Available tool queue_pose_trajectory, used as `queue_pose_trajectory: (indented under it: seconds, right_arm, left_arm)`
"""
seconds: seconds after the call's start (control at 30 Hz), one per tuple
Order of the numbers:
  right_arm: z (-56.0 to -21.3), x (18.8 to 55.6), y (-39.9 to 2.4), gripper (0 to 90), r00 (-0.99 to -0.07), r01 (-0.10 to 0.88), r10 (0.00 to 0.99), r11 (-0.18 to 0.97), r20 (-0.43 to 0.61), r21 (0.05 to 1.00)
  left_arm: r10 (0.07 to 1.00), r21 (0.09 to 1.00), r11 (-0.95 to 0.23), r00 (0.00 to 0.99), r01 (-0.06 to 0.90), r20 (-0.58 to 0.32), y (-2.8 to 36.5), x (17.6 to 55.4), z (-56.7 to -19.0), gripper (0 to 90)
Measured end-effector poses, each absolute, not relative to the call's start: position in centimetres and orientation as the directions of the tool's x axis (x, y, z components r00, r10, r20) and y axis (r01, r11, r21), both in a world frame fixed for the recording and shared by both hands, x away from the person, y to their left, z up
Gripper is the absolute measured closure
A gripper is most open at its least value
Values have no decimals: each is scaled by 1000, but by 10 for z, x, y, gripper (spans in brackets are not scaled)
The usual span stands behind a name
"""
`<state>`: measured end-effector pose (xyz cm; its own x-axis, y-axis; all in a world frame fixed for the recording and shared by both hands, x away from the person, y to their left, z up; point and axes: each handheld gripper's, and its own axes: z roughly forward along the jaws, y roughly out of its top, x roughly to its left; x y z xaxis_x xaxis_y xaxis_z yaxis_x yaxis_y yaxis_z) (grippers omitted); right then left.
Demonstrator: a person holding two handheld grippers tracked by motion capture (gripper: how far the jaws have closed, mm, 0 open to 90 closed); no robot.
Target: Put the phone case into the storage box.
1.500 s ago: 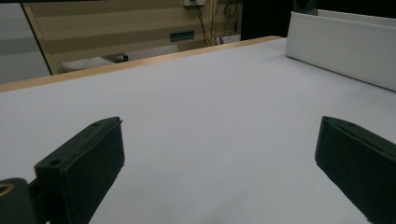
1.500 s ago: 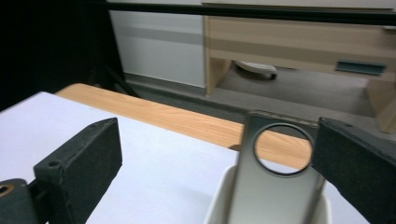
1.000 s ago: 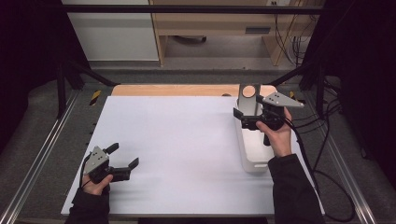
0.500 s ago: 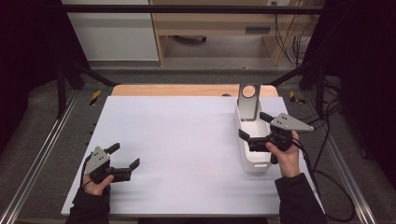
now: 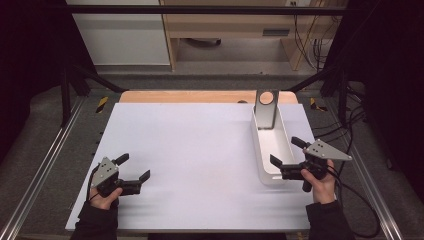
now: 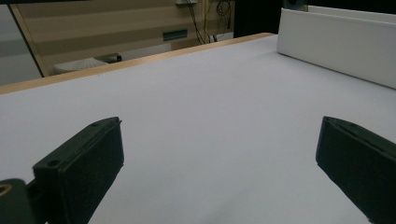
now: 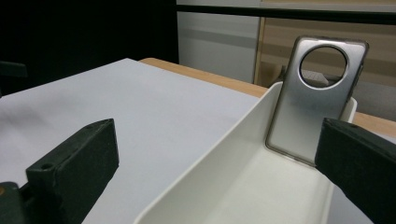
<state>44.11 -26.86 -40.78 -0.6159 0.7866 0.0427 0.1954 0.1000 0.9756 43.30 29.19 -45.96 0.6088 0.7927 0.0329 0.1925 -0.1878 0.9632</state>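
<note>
Left claw (image 5: pixel 135 169) at lower left of the high view: released, nothing between its jaws. Right claw (image 5: pixel 285 152) at lower right: released, at the near end of the white tray (image 5: pixel 260 150). Metal plate (image 5: pixel 265 109) stands upright at the tray's far end, upper right on the tabletop (image 5: pixel 200 145).

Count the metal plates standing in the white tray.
1: a metal plate with a round hole leans upright against the far end of the white tray. Nothing else shows inside it.

White table sheet (image 5: pixel 200 150), wooden edge strip (image 5: pixel 175 96) at far side, cables (image 5: pixel 360 125) right, yellow-black tape (image 5: pixel 102 104) left.
</note>
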Motion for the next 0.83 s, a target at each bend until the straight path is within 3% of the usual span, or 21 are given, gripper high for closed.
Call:
queue_pose_trajectory:
  seconds: [0.83]
  right_arm:
    - [-444, 423, -301, 3, -616, 228, 785, 97, 66, 969]
  left_arm:
    - [784, 965, -190, 619, 181, 38, 289, 432, -458, 2]
